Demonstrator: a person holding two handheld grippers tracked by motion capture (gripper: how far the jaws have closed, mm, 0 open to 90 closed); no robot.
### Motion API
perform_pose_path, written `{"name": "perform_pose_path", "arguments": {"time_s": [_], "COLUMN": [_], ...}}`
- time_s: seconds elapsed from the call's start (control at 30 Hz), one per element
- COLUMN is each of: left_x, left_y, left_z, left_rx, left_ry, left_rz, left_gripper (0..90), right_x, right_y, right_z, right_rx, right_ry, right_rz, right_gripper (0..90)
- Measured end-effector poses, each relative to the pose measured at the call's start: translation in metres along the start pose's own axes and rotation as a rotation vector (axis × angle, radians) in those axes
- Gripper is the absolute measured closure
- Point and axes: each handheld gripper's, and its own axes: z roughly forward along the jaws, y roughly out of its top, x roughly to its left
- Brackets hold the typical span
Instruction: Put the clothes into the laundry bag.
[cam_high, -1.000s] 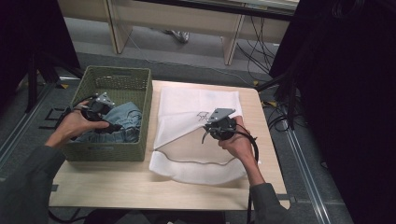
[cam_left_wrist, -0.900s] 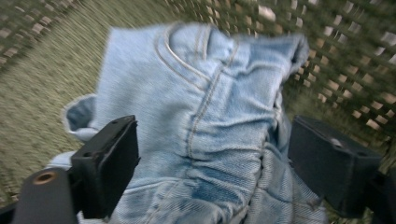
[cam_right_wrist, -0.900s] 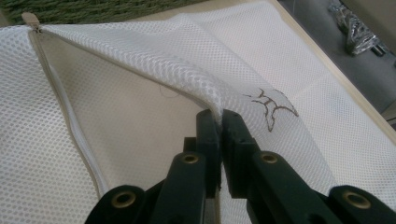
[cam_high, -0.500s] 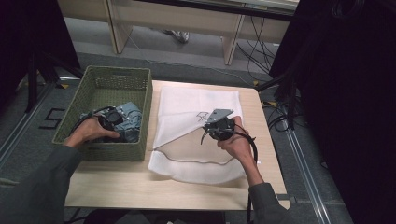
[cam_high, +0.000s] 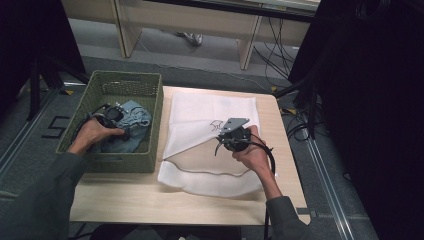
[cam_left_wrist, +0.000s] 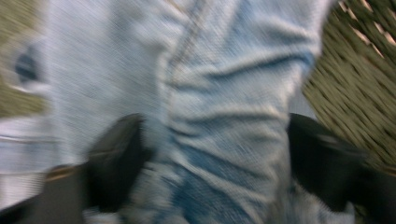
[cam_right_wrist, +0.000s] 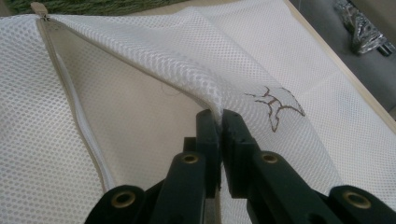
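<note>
We see the pale wooden tabletop (cam_high: 150, 195) brightly lit from above amid dark surroundings; motion blur smears the light blue denim garment (cam_left_wrist: 224, 93), while the white mesh laundry bag (cam_right_wrist: 140, 107) stays sharp.

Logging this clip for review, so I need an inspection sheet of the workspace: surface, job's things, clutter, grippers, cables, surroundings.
Surface: light wooden table, bare along the near edge.
Job's things: white mesh laundry bag lies flat on the table, zipper mouth lifted open; pale blue denim garment lies inside the green woven basket at the table's left.
Clutter: nothing seen.
Grippers: left gripper is down in the basket, jaws just opened wide with denim between them, pads not pressing; right gripper is shut on the bag's mouth edge, holding it up.
Cables: black cable trails from the right gripper; more run on the floor at far right.
Surroundings: grey floor, table legs behind, dark curtain at right.
</note>
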Motion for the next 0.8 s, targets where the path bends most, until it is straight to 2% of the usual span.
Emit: {"name": "perform_pose_path", "arguments": {"time_s": [0.1,0.13,0.2,0.23,0.27,0.33,0.37,0.4,0.43,0.47,0.5,0.53,0.57,0.6,0.63,0.67,0.7,0.77,0.8], "left_x": [-0.002,-0.004,-0.007,-0.008,-0.009,-0.012,-0.014,-0.016,-0.017,-0.019,-0.018,-0.02,-0.017,-0.015,-0.014,-0.013,-0.01,-0.011,-0.009], "left_y": [-0.004,-0.005,-0.005,-0.005,-0.004,-0.005,-0.005,-0.004,-0.005,-0.005,-0.004,-0.003,-0.003,-0.003,-0.005,-0.005,-0.004,-0.004,-0.003], "left_z": [0.008,0.01,0.013,0.014,0.015,0.018,0.02,0.022,0.024,0.026,0.024,0.022,0.017,0.014,0.013,0.012,0.01,0.01,0.007], "left_rx": [0.005,0.014,0.028,0.035,0.056,0.082,0.09,0.096,0.084,0.072,0.095,0.081,0.091,0.073,0.061,0.055,0.072,0.04,0.044], "left_ry": [-0.011,-0.025,-0.027,-0.012,-0.003,0.025,0.044,0.057,0.059,0.063,0.062,0.059,0.076,0.107,0.115,0.108,0.112,0.117,0.13], "left_rz": [0.013,0.025,0.044,0.063,0.093,0.146,0.165,0.177,0.167,0.134,0.13,0.113,0.127,0.124,0.119,0.11,0.134,0.109,0.127], "left_gripper": [11.1,6.5,0.0,0.0,0.0,0.0,0.0,0.0,0.0,0.0,2.8,20.7,20.7,35.6,47.5,52.0,54.7,59.1,61.5], "right_x": [-0.002,0.0,0.001,0.0,0.0,0.0,0.0,0.0,-0.001,-0.001,0.0,-0.001,-0.001,-0.001,0.0,-0.001,-0.001,0.001,0.0], "right_y": [0.001,0.0,-0.001,-0.001,-0.001,-0.001,-0.001,-0.001,-0.001,-0.001,-0.002,-0.001,-0.001,-0.002,-0.002,-0.001,-0.001,-0.001,-0.002], "right_z": [0.001,-0.001,0.0,-0.001,0.0,0.0,0.0,0.0,0.0,0.0,-0.001,0.0,0.0,0.0,0.0,-0.001,-0.001,-0.001,-0.001], "right_rx": [0.008,0.022,0.01,0.016,0.008,0.009,0.018,0.008,0.007,0.006,0.009,0.003,0.003,0.003,0.004,0.003,0.006,0.008,0.005], "right_ry": [0.016,0.017,0.003,0.011,-0.002,0.005,0.017,0.009,0.01,0.006,0.005,0.004,0.004,0.004,0.004,0.004,0.006,0.003,0.006], "right_rz": [-0.028,-0.016,-0.003,-0.018,-0.02,-0.016,-0.017,-0.013,-0.025,-0.015,-0.001,-0.021,-0.021,-0.021,-0.02,-0.021,-0.025,0.002,-0.005], "right_gripper": [86.8,86.7,86.7,86.7,86.7,86.6,86.6,86.5,86.5,86.5,86.5,86.5,86.5,86.5,86.5,86.5,86.5,86.5,86.5]}}
